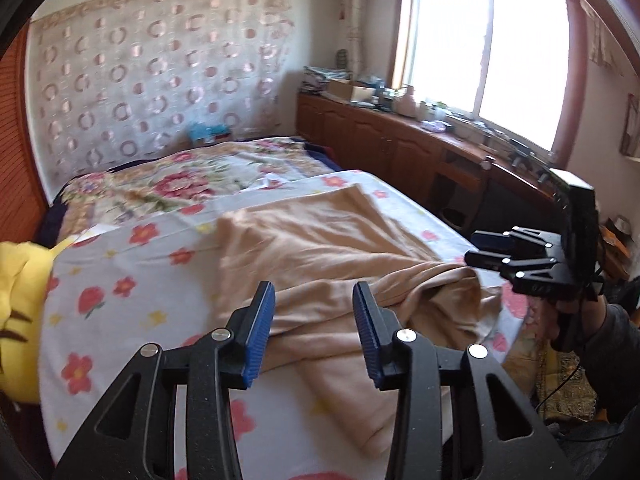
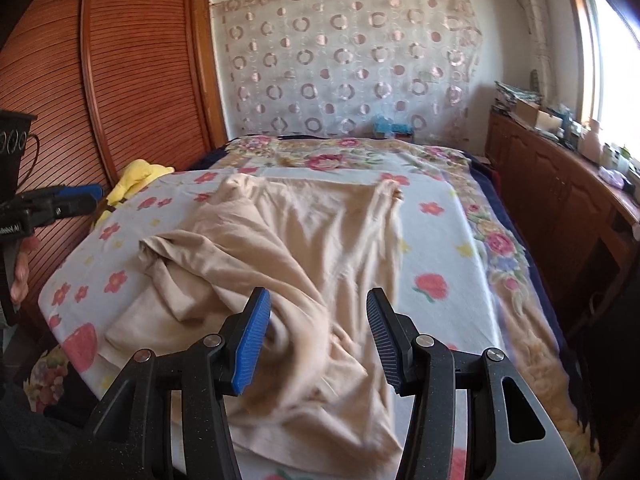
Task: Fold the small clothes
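Left wrist view looks across a bed where a beige garment (image 1: 320, 252) lies on a white sheet (image 1: 132, 280) printed with red flowers. From here the garment's long axis runs from the near edge of the bed away toward the far curtain (image 1: 152, 80), its far part spread fairly flat and its near right part bunched into folds. The left gripper (image 1: 314, 332) hovers over the garment's near edge, blue-padded fingers (image 1: 260, 332) well apart with nothing between them. The right gripper (image 1: 480, 248) shows at the right, just beside the bunched folds; whether it is parted or closed cannot be told from this view.

Right wrist view shows the garment (image 2: 288, 248) lengthwise again, two far corners pointing toward the curtain (image 2: 344, 64), a crumpled ridge crossing its near left part and a flat flap (image 2: 136, 320) lying toward the left edge. The right gripper (image 2: 316, 340) hangs above the rumpled near portion, fingers (image 2: 384, 340) spread, holding nothing. The left gripper (image 2: 80, 196) appears at the far left, off the sheet's (image 2: 436, 248) edge. A yellow plush (image 2: 140, 176) lies at the bed's far left, a wooden cabinet (image 2: 560, 184) along the right
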`<state>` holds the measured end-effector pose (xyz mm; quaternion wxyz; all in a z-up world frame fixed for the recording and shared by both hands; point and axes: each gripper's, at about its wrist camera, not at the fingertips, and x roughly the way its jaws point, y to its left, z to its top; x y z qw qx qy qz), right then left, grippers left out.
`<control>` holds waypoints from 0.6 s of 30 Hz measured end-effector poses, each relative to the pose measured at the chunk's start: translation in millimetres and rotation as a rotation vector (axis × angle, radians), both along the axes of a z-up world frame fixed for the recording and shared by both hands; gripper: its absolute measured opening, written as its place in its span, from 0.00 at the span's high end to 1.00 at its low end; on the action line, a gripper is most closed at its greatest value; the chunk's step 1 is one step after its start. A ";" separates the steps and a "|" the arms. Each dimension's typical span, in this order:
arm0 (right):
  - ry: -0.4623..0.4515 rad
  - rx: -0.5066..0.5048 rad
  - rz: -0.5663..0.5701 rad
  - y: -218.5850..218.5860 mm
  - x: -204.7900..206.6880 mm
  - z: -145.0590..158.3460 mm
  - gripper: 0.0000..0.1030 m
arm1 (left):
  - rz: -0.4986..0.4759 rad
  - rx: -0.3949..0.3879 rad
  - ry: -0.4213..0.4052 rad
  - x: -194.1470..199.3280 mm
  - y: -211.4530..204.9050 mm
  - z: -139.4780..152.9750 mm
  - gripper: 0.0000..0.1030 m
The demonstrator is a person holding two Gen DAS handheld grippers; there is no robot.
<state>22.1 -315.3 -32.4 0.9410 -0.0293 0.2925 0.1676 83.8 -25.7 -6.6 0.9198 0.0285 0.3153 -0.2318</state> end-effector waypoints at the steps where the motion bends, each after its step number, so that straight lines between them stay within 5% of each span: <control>1: 0.000 0.002 0.019 7.2 5.0 1.2 0.50 | 0.027 0.008 -0.001 0.1 9.0 -1.6 0.60; 8: 0.026 0.007 0.141 57.8 44.4 5.4 0.50 | 0.161 -0.003 -0.007 0.1 58.7 -6.1 0.60; 18: 0.137 -0.039 0.368 146.7 103.6 -9.8 0.50 | 0.224 -0.014 -0.011 -2.6 90.0 -11.2 0.60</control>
